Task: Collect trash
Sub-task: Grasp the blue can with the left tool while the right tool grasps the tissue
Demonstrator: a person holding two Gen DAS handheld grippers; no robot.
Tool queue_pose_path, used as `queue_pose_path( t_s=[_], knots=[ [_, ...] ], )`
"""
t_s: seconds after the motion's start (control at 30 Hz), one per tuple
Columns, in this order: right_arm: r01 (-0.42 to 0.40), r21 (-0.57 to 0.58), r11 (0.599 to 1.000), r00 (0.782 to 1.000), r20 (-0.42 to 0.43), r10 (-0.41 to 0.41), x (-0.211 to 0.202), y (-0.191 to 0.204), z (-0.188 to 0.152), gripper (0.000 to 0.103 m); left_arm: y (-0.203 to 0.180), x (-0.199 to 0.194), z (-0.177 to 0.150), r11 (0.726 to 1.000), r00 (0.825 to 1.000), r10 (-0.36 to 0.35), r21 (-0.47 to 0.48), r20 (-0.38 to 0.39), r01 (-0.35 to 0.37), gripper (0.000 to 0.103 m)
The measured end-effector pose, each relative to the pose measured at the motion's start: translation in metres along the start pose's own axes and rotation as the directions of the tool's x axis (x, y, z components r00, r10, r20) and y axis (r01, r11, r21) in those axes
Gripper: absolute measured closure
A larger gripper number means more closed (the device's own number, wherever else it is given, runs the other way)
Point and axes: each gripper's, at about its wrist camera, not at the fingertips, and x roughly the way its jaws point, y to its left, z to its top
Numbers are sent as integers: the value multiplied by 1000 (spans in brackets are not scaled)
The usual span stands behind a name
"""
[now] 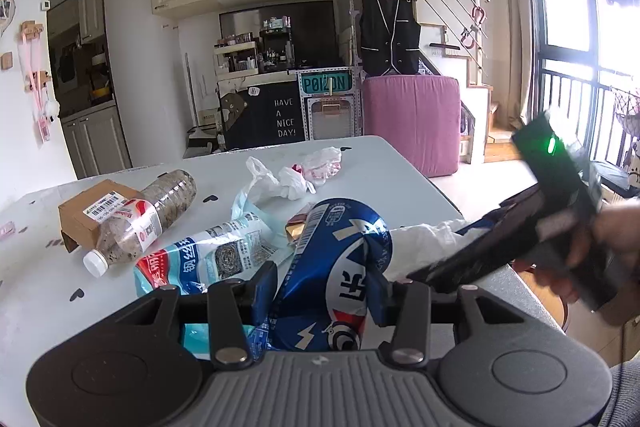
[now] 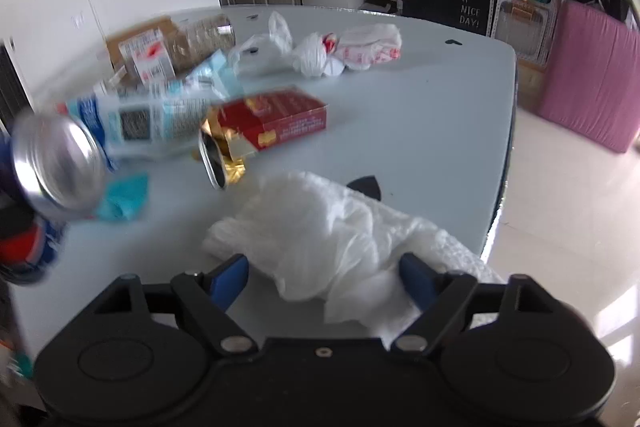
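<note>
Left wrist view: the left gripper (image 1: 320, 279) pinches a crushed blue drink can (image 1: 332, 259) between its pads, lifted off the table (image 1: 400, 163). Right wrist view: the right gripper (image 2: 326, 273) stands wide, straddling a crumpled white tissue (image 2: 320, 239) without pressing it. Beyond the fingers, a red carton (image 2: 276, 117), a blue-white wrapper (image 1: 200, 259), a plastic bottle (image 1: 144, 219), a cardboard box (image 1: 86, 217) and white plastic bags (image 2: 316, 53) lie uncollected. Most of the job looks undone.

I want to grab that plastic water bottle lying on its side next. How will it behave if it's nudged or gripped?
The plastic bottle lies on its side against the cardboard box, so a nudge away from the box would probably roll it. It looks nearly empty, so likely light. Its thin clear wall would probably buckle under a claw's squeeze.
</note>
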Motion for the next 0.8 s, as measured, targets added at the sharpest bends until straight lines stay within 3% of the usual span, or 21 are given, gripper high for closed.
queue_pose_path(
  t_s=[0.1,0.17,0.2,0.23,0.27,0.53,0.8],
  knots=[
    [23,-27,999,999,44,-22,2,6,-4,22,1,0,1,1000,1000,4,-17,-4,-4,56],
    [42,-9,999,997,62,-41,-1,1,-2,56,1,1,1,999,1000,7,-33,-9,-7,56],
    [56,12,998,996,63,-57,-2,-4,-1,65,0,1,2,999,1000,10,-39,-11,-10,56],
    [62,33,998,996,60,-64,-4,-9,0,82,-1,1,3,999,1000,15,-43,-13,-15,56],
    [54,60,997,997,54,-57,-6,-15,0,88,-1,1,3,999,1000,19,-47,-14,-20,56],
    [3,116,993,993,118,-17,-51,-35,-8,90,-21,0,14,998,999,31,-46,-16,-32,57],
    [-9,156,988,978,209,-24,-114,-65,-22,90,-65,5,31,1000,1000,1,-18,-12,-1,57]
  ],
)
